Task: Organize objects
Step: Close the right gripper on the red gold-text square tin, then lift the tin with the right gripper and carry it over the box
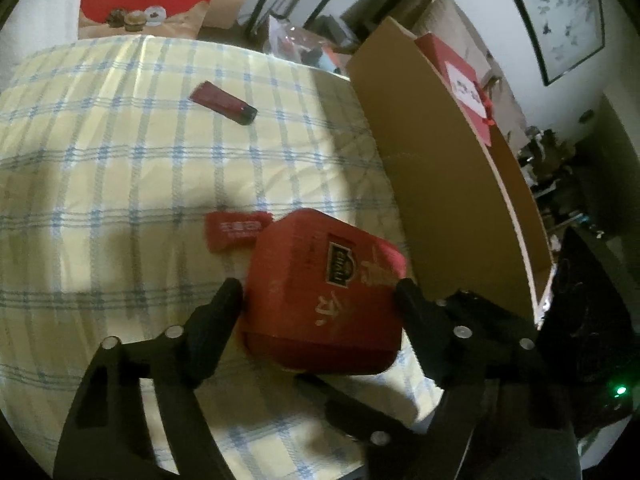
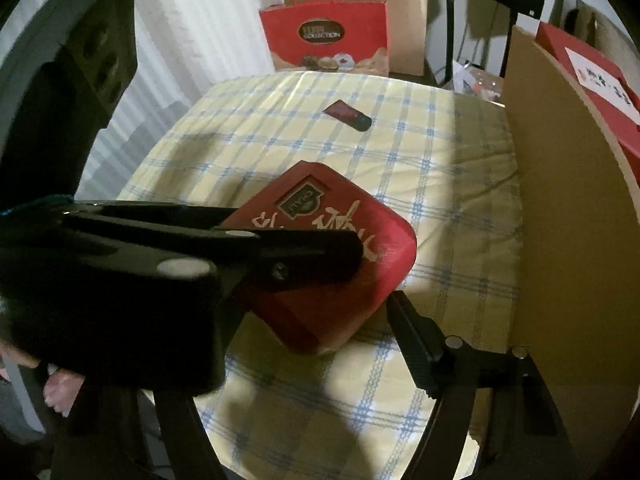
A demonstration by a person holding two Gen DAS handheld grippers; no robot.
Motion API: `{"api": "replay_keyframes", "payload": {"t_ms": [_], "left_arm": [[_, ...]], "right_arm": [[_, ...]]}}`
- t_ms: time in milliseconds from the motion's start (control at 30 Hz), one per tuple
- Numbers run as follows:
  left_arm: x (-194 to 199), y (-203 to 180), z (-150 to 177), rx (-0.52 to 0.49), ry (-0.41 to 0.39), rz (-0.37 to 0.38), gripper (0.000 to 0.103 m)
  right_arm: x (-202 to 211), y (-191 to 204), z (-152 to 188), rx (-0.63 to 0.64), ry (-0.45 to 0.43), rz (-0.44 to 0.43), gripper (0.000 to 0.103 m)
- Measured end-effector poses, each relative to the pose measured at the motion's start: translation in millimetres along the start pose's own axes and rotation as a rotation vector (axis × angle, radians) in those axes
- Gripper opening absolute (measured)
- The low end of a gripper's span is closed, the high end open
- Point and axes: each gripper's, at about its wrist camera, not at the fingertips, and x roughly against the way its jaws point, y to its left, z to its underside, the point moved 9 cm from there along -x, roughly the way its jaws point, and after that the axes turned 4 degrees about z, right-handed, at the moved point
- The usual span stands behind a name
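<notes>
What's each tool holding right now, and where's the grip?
Left tool clamps the red tin across its two opposite side edges, near its closer end. The right tool's visible finger sits beside the tin; whether it grips cannot be told.

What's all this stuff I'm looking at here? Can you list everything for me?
Tea box: one, red with gold writing, held above the cloth.
Tube: one, dark red with black cap, lying farther back on the cloth.
Sachet: one, red, flat on the cloth behind the tea box.
Checked cloth: one, yellow with blue lines, covering the table.
Cardboard box: one, brown, at the table's right edge.
Chocolate box: one, red, standing behind the table.
Left tongs: black, gripping the tea box.
Right tongs: black, open beside the tea box.
</notes>
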Motion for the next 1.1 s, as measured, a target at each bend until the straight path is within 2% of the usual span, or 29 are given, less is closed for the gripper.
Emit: {"api": "replay_keyframes", "payload": {"t_ms": [167, 300, 567, 833, 1100], "left_arm": [[1, -3, 0, 0.004, -0.005, -0.025, 0.073], [8, -9, 0, -0.035, -0.015, -0.084, 0.072], [29, -14, -6, -0.031, -0.055, -0.093, 0.072], [65, -58, -36, -0.084, -0.128, -0.056, 0.072], [72, -112, -59, -0.127, -0.158, -0.005, 0.072]], "right_arm": [[2, 0, 1, -0.009, -0.007, -0.015, 0.073], [9, 1, -3, -0.017, -0.012, -0.036, 0.069], [25, 9, -16, 0.009, -0.035, -0.042, 0.069], [76, 0, -50, 0.042, -0.110, -0.014, 0.069], [122, -31, -67, 0.043, -0.149, 0.049, 0.069]]}}
